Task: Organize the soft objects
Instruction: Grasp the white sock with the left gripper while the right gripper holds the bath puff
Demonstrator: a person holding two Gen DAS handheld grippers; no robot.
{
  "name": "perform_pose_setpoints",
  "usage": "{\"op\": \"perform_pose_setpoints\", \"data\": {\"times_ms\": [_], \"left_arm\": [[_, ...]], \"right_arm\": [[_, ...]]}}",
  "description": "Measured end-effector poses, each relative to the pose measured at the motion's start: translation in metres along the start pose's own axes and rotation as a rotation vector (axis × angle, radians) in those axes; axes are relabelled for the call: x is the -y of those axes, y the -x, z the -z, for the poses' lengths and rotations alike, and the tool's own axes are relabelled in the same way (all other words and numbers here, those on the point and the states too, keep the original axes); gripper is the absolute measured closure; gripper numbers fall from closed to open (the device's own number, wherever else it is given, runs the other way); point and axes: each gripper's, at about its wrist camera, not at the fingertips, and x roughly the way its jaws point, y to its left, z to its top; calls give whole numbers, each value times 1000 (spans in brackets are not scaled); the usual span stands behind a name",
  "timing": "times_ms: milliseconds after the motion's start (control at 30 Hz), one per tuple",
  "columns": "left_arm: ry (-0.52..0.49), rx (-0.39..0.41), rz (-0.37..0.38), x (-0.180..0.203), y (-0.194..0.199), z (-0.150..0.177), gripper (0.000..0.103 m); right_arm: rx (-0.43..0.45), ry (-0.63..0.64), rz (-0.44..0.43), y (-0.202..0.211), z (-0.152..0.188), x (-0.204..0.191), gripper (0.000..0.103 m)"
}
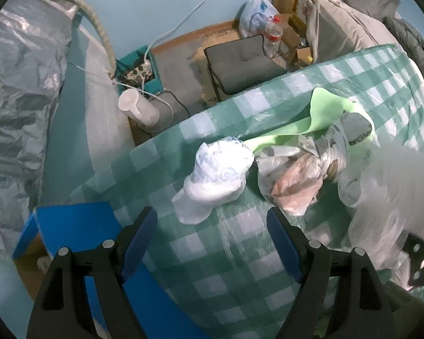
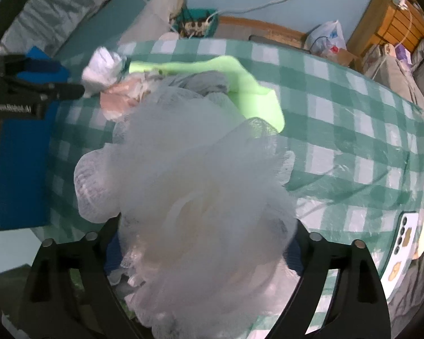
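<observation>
Soft things: a pile sits on the green and white checked cloth [image 1: 212, 276] that covers the table.
White bundle [image 1: 214, 175]: lies at the left end of the pile, just in front of the left gripper.
Pink thing in a clear bag [image 1: 294, 189]: right beside the white bundle.
Green cloth [image 1: 322, 110]: long and bright, draped behind the pile.
Mesh puff [image 2: 189, 186]: white and fluffy, blurry, between the right gripper's fingers.
Left gripper [image 1: 212, 243]: fingers wide apart, nothing between them, above the cloth.
Right gripper [image 2: 203, 257]: fingers spread wide around the puff; I cannot tell if they press it.
Phone [image 2: 401, 248]: lies on the cloth's right edge.
</observation>
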Motion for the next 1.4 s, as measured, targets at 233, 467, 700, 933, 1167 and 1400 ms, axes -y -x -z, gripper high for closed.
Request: {"op": "perform_pose_setpoints", "data": {"times_ms": [233, 467, 700, 933, 1167, 1400], "left_arm": [[11, -31, 25, -6, -19, -11, 22], [-4, -44, 21, -4, -33, -17, 22], [15, -38, 42, -4, -40, -22, 34], [68, -9, 72, -10, -36, -17, 56], [85, 23, 60, -7, -24, -3, 58], [139, 53, 61, -8, 1, 16, 58]], "right_arm": [[-80, 39, 55, -27, -4, -13, 2], [-85, 6, 57, -36, -2, -11, 3], [-39, 29, 60, -26, 5, -17, 26], [16, 49, 56, -12, 15, -24, 42], [63, 15, 36, 0, 13, -16, 48], [110, -16, 12, 15, 17, -9, 49]]}}
